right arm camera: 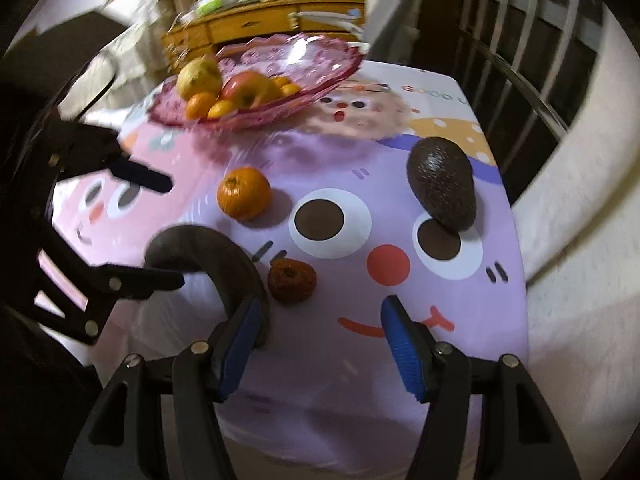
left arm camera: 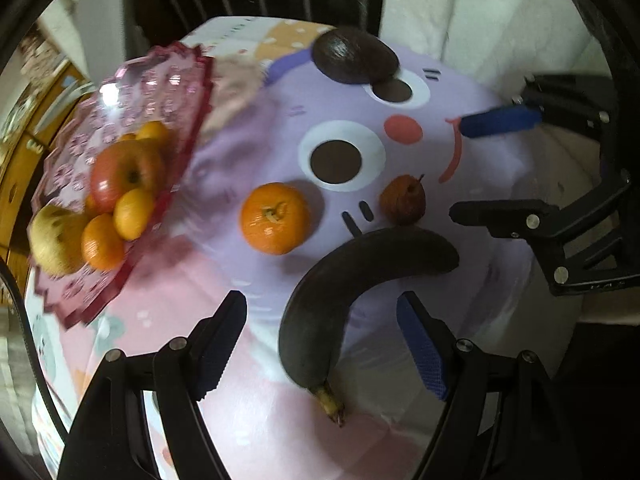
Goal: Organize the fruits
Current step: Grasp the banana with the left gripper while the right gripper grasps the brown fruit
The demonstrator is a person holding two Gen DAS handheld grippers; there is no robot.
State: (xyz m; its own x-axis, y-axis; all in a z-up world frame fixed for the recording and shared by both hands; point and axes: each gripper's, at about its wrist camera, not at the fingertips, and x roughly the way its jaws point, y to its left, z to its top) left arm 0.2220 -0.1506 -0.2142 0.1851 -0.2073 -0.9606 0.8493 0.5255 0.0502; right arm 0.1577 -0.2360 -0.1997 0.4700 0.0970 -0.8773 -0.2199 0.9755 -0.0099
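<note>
Two grippers hover over the table, jaws apart on both and holding nothing: the left gripper (left arm camera: 320,344) straddles the blackened banana (left arm camera: 344,292), the right gripper (right arm camera: 316,344) sits just beside it. Four fruits lie loose on the cartoon cloth (left arm camera: 480,184): banana, orange (left arm camera: 275,218), small shrivelled fruit (left arm camera: 402,200), avocado (left arm camera: 354,55). The pink bowl (left arm camera: 168,76) already holds several, so roughly half remains.
</note>
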